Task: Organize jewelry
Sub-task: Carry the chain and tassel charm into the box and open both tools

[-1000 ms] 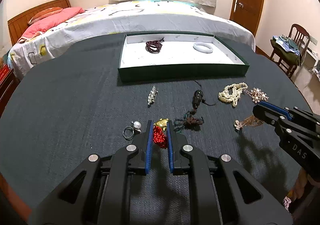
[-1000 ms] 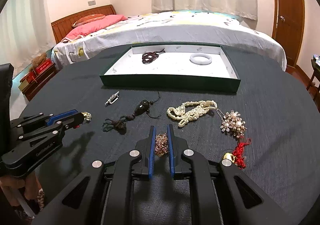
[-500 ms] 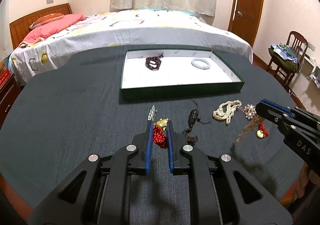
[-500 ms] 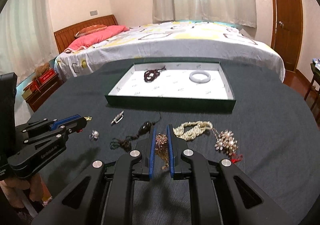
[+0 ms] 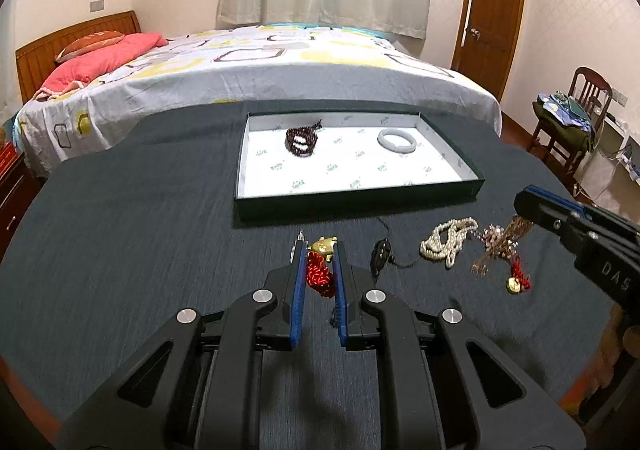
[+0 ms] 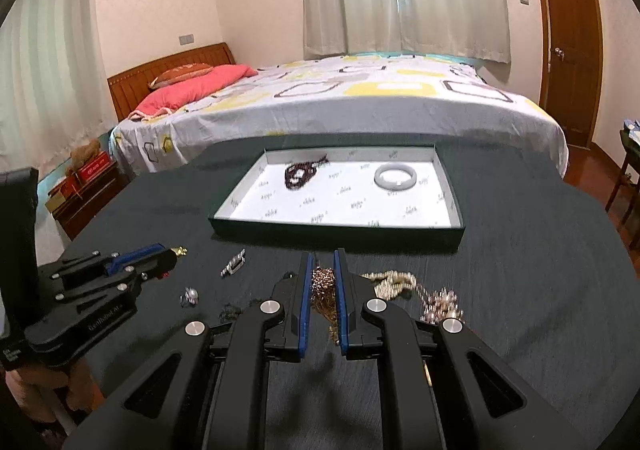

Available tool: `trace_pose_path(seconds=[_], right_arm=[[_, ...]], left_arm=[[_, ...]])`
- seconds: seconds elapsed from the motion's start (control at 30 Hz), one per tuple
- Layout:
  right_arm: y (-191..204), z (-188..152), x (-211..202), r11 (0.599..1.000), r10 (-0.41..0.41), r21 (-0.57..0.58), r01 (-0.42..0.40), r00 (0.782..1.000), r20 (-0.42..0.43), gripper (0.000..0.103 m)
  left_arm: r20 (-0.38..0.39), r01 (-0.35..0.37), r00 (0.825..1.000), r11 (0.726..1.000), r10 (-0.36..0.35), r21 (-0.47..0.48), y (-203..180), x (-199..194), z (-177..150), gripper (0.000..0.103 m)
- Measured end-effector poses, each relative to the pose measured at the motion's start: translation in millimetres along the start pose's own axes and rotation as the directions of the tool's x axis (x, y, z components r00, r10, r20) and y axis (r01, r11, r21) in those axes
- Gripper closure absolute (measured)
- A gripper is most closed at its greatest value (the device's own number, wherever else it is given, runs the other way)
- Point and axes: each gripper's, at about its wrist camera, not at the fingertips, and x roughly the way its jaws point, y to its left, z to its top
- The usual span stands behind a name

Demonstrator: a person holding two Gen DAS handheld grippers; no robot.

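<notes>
My left gripper point(image 5: 319, 247) is shut on a red knotted cord with a gold charm point(image 5: 320, 274), held above the dark tablecloth. My right gripper point(image 6: 322, 256) is shut on a rose-gold chain point(image 6: 323, 288) that dangles between its pads. The green tray point(image 5: 356, 204) lies ahead and holds a dark bead bracelet point(image 5: 301, 142) and a white bangle point(image 5: 397, 141). On the cloth lie a pearl necklace point(image 5: 448, 236), a black pendant point(image 5: 380, 252), a pearl brooch point(image 6: 442, 304), a second red and gold charm point(image 5: 518, 281), a silver clip point(image 6: 233, 268) and a pearl ring point(image 6: 190, 296).
A bed point(image 5: 280, 66) with a patterned cover stands right behind the table. A wooden chair point(image 5: 576, 118) piled with cloth stands at the right, near a brown door point(image 5: 490, 10). A low red-brown cabinet point(image 6: 86, 190) stands left of the table.
Both grippers have risen from the cloth, lifting the red cord charm and the rose-gold chain clear of it. The tray now shows more from above.
</notes>
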Motion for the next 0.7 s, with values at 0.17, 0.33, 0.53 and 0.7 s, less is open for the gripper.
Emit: trace_pose_path(seconds=[0.17, 0.33, 0.53, 0.7], right_arm=[[-2.0, 22.0, 1.1, 1.000, 0.002, -0.011, -0.001, 0.999, 0.043, 0.092], [-5.9, 46.1, 7.4, 1.000, -0.008, -0.023, 0.010, 0.996, 0.088, 0.092], [-14.2, 80.6, 32.6, 1.000, -0.009, -0.026, 0.013, 0.993, 0.120, 0.092], [-18.2, 105.4, 64.6, 0.999, -0.019, -0.041, 0.024, 0.991, 0.129, 0.092]], left_arm=[[0.018, 0.022, 1.000, 1.000, -0.022, 0.010, -4.8, 6.8, 17.3, 0.090], [0.050, 0.037, 0.998, 0.999, -0.039, 0.028, -9.7, 18.9, 43.4, 0.090], [0.071, 0.061, 0.995, 0.998, -0.063, 0.027, -13.5, 47.9, 80.1, 0.090], [0.090, 0.055, 0.994, 0.998, -0.059, 0.044, -18.8, 82.0, 111.9, 0.090]])
